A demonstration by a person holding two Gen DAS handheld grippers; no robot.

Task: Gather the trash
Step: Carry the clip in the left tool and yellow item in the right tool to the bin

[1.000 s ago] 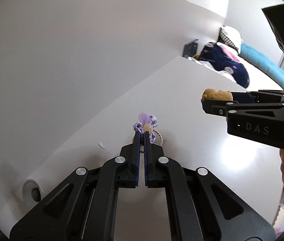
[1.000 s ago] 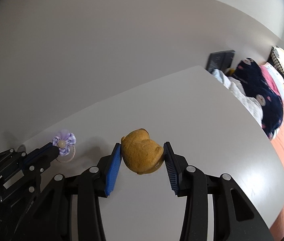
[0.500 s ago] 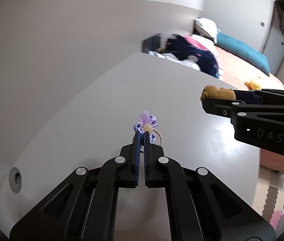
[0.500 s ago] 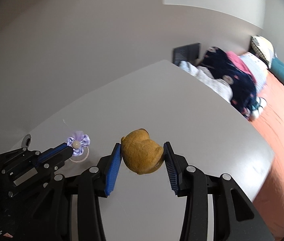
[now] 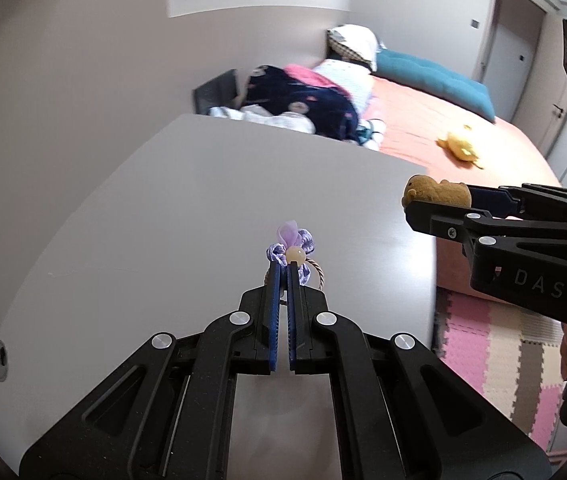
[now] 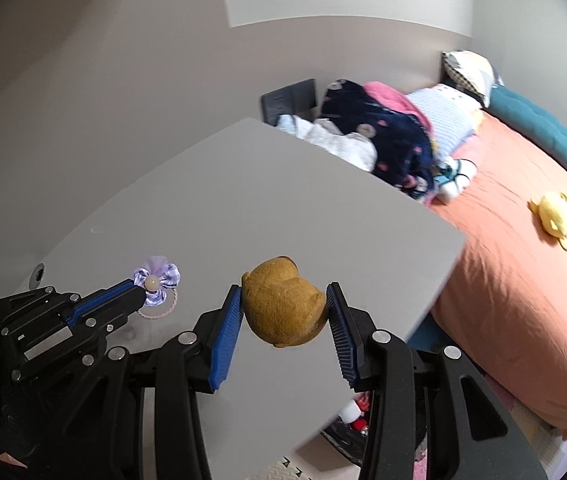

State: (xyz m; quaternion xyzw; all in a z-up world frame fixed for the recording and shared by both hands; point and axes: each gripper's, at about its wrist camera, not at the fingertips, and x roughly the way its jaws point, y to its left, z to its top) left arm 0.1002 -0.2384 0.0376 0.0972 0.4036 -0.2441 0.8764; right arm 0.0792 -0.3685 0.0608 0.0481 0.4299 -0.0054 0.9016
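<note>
Between your right gripper's (image 6: pixel 283 312) blue pads sits the brown plush (image 6: pixel 283 302), squeezed from both sides with the jaws partway apart, about as wide as the toy itself; its rounded bulk bulges just ahead of the pad tips and a small ear or snout pokes up at the front, so the hold looks centred and unlikely to slip. At the very tips of your left gripper (image 5: pixel 282 268), whose jaws are pressed nearly together, you have pinched the hair tie (image 5: pixel 292 249): the purple checked bow and pale bead stick out beyond the tips, and the thin beige loop hangs to the right side of the jaws. That tip pinch suits something so slight, though it looks like the weaker of the two holds. Both items ride clear above the table (image 5: pixel 187 208), which suggests you are carrying them off to a bin. Below the right jaws, past the table edge, a dark container (image 6: pixel 347 436) with something red and white in it shows on the floor; whether that is the bin, I cannot tell. Fuzzy, mustard-brown and soft, the plush should compress easily.
</note>
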